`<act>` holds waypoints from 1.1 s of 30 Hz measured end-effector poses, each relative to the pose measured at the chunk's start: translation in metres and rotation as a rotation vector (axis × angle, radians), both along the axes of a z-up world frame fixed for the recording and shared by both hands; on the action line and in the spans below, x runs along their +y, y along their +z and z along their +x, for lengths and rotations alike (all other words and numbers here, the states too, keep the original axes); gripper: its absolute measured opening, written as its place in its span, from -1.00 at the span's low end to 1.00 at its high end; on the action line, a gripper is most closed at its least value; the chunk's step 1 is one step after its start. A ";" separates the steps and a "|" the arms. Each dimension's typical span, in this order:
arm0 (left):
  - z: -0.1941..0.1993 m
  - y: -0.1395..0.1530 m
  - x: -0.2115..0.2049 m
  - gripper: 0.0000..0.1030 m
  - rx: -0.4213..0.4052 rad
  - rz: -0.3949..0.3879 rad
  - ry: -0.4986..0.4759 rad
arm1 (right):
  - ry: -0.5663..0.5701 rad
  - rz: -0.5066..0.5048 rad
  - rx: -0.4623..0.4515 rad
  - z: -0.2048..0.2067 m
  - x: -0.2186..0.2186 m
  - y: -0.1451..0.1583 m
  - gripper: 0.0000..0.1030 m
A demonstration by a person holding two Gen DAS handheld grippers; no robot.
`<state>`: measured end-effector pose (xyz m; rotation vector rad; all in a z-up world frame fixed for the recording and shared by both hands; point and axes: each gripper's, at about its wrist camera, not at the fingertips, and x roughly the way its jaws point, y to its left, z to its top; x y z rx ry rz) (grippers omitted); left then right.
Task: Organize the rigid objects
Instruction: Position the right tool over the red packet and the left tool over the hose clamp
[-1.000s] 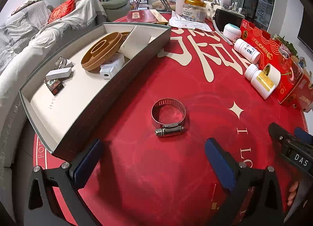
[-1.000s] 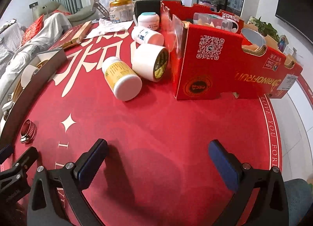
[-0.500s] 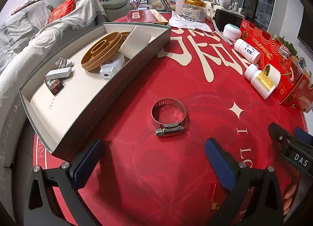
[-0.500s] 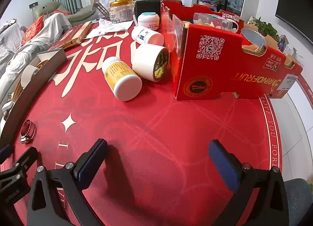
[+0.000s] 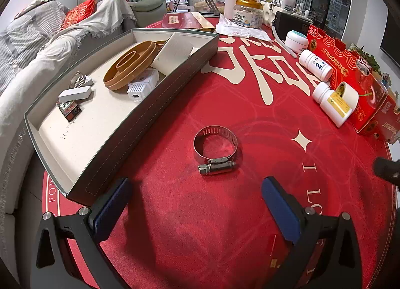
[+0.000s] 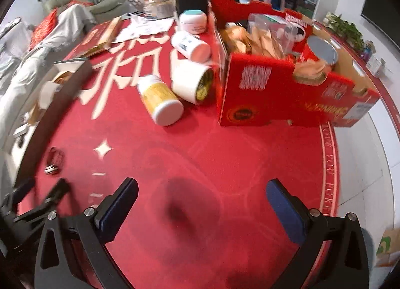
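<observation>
- Grey tray [image 5: 140,123], left part of the red tablecloth [image 5: 225,214]: several rigid items are already held in it, namely a tan ring-shaped dish [image 5: 130,63], a white card [image 5: 175,53], a white vented block [image 5: 142,85], a small white bar [image 5: 75,93], a dark patterned piece [image 5: 70,110] and a second metal clamp [image 5: 78,79], partly hidden; this portion of the sorting is judged done
- Hose clamp [image 5: 215,150]: seen lying alone on the cloth, just beside the tray's near wall and untouched; it is judged the nearest item left to be stowed
- Left gripper [image 5: 197,204]: jaws are spread wide and nothing is held; the clamp lies ahead of the blue pads [image 5: 112,210], roughly centred between them, apart from both
- Right gripper [image 6: 202,207]: jaws are likewise wide and nothing is carried; the view is blurred, so fine detail cannot be read
- Items judged outstanding: a yellow-labelled bottle [image 6: 160,100] and a white tub [image 6: 192,83] lying on their sides and touching, a blue-labelled bottle [image 6: 191,46] and a teal-lidded jar [image 6: 193,21] farther back, all close to the red carton [image 6: 287,98]
- Overall progress is judged partial: the tray is partly filled, with bare floor left at its near end
</observation>
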<state>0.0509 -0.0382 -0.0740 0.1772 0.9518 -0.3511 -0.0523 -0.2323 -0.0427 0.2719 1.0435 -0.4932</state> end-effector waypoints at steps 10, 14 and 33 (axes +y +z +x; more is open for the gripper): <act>-0.008 0.040 0.021 1.00 0.019 0.039 -0.027 | 0.000 0.082 0.074 -0.013 0.016 0.027 1.00; -0.007 0.064 0.038 1.00 0.098 -0.024 -0.009 | 0.049 0.134 0.069 -0.007 0.032 0.027 1.00; -0.008 0.064 0.104 1.00 0.281 -0.060 0.115 | 1.018 -0.071 0.182 0.033 0.169 -0.037 1.00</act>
